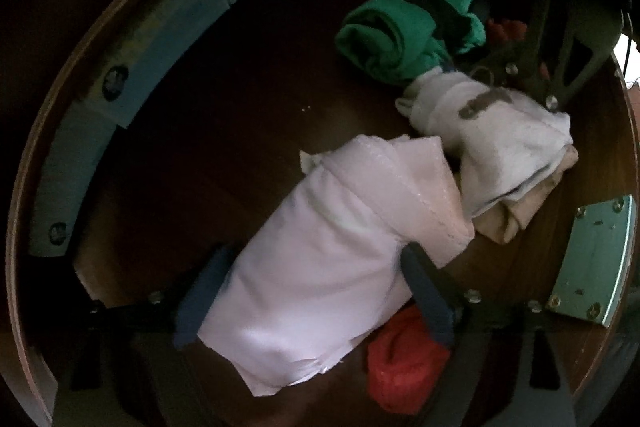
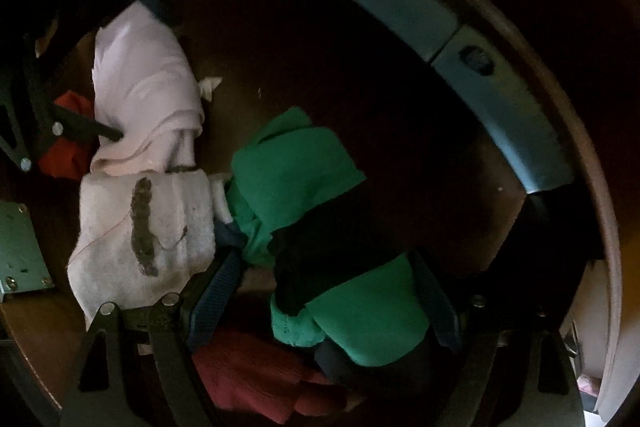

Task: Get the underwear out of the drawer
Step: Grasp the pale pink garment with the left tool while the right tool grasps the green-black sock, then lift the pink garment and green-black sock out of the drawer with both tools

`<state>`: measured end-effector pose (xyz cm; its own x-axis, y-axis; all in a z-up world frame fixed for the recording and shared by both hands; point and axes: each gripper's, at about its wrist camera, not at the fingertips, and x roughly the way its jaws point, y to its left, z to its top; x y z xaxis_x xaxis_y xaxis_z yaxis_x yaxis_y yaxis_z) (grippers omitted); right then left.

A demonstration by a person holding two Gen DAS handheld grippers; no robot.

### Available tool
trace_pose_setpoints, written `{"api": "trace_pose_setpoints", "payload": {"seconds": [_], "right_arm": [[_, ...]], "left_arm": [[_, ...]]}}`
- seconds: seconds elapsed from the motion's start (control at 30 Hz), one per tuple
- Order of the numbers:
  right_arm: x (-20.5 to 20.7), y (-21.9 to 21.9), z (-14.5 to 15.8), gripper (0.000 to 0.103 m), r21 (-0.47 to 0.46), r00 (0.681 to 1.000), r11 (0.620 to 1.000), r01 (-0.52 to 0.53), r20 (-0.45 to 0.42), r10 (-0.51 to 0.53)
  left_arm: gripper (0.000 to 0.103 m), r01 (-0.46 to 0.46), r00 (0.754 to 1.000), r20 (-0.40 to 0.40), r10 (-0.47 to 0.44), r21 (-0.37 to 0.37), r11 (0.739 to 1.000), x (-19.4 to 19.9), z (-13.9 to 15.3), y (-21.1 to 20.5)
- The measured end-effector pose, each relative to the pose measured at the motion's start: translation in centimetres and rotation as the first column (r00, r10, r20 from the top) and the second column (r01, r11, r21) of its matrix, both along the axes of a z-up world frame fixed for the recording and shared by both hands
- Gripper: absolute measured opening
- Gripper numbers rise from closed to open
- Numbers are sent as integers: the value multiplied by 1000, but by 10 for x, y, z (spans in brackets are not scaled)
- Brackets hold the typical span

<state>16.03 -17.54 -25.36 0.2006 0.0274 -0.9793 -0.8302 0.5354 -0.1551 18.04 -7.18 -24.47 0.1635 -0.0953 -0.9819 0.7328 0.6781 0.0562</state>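
Note:
Both grippers point down into a dark wooden drawer. A rolled pale pink garment lies between the wide-spread fingers of my left gripper, which flank it without a clear squeeze. In the right wrist view, a rolled green garment with a black waistband lies between the fingers of my right gripper, also spread wide and flanking it. The green roll shows at the top right of the left wrist view. The pink roll shows at the upper left of the right wrist view.
A white garment with a grey print lies between the pink and green rolls, over a beige one. Red cloth sits near each gripper's base. Metal brackets line the drawer's wall.

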Motion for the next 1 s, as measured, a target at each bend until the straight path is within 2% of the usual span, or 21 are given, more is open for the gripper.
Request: {"api": "trace_pose_setpoints", "payload": {"seconds": [0.07, 0.3, 0.4, 0.53, 0.6, 0.63, 0.67, 0.73, 0.8, 0.9, 1.0], "right_arm": [[3, 3, -3, 86, -3, 1000, 1000, 5, -13, -5], [24, 6, -7, 86, 27, 995, 997, 68, -72, -65], [26, 4, -5, 78, 52, 994, 996, 70, -92, -65], [20, 3, -3, 68, 77, 994, 994, 72, -83, -66], [18, 6, -6, 57, 89, 994, 993, 82, -74, -75], [11, 6, -3, 46, 93, 995, 992, 83, -66, -77], [7, 8, -1, 40, 93, 995, 992, 84, -56, -79], [7, 10, -1, 37, 93, 996, 993, 78, -42, -75], [5, 13, 0, 33, 92, 997, 993, 73, -26, -71], [6, 15, 1, 30, 93, 997, 993, 73, 8, -74], [6, 16, 1, 29, 101, 997, 992, 79, 12, -81]], "left_arm": [[97, -17, 1000, -12, 17, -7, 1000, -1, -3, 0], [98, -41, 999, -28, 41, -14, 999, 2, -10, 5], [95, -59, 997, -49, 58, -27, 998, -7, -16, 9], [76, -57, 996, -70, 53, -56, 997, 2, -15, 24], [64, -59, 996, -70, 54, -63, 996, 0, -13, 28], [51, -57, 996, -72, 52, -73, 996, -1, -11, 30], [41, -58, 996, -75, 52, -81, 995, -2, -10, 33], [33, -53, 996, -70, 47, -82, 995, -5, -8, 35], [30, -44, 998, -47, 40, -71, 996, -5, 3, 42], [27, -88, 996, -1, 88, -62, 994, -7, 6, 46], [27, -142, 989, 35, 146, -85, 986, -9, 17, 54]]}}
